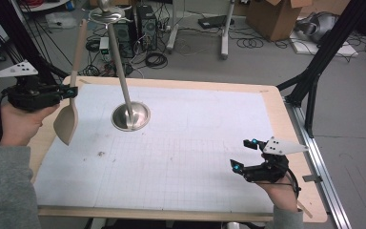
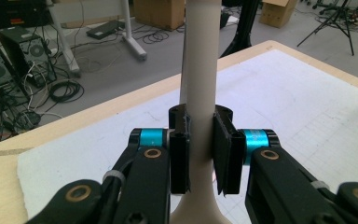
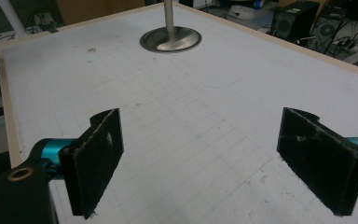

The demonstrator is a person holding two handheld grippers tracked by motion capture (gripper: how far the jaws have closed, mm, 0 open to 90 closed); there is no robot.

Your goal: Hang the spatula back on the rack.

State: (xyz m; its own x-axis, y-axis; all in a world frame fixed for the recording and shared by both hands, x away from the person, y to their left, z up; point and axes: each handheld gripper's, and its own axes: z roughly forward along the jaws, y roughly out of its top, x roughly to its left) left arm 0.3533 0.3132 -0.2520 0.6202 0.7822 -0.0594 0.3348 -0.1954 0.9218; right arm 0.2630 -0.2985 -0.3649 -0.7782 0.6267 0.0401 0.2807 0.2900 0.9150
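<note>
A beige spatula (image 1: pixel 69 119) hangs upright over the table's left edge, blade down, its handle (image 2: pixel 200 70) rising past the jaws. My left gripper (image 1: pixel 72 91) is shut on that handle, held in a hand at the far left. A steel stand (image 1: pixel 131 116) with a round base and a tall thin pole sits left of the table's middle, a metal disc at its top. Its base (image 3: pixel 170 39) lies far ahead in the right gripper view. My right gripper (image 1: pixel 244 154) stands open near the front right corner, with nothing between its fingers (image 3: pixel 95 158).
The table (image 1: pixel 286 124) is a wooden board covered by a white gridded mat (image 1: pixel 195 152). Beyond it the floor holds computer towers, cables, desk legs and a cardboard box (image 1: pixel 276 16). A black frame post (image 1: pixel 314 81) rises by the right edge.
</note>
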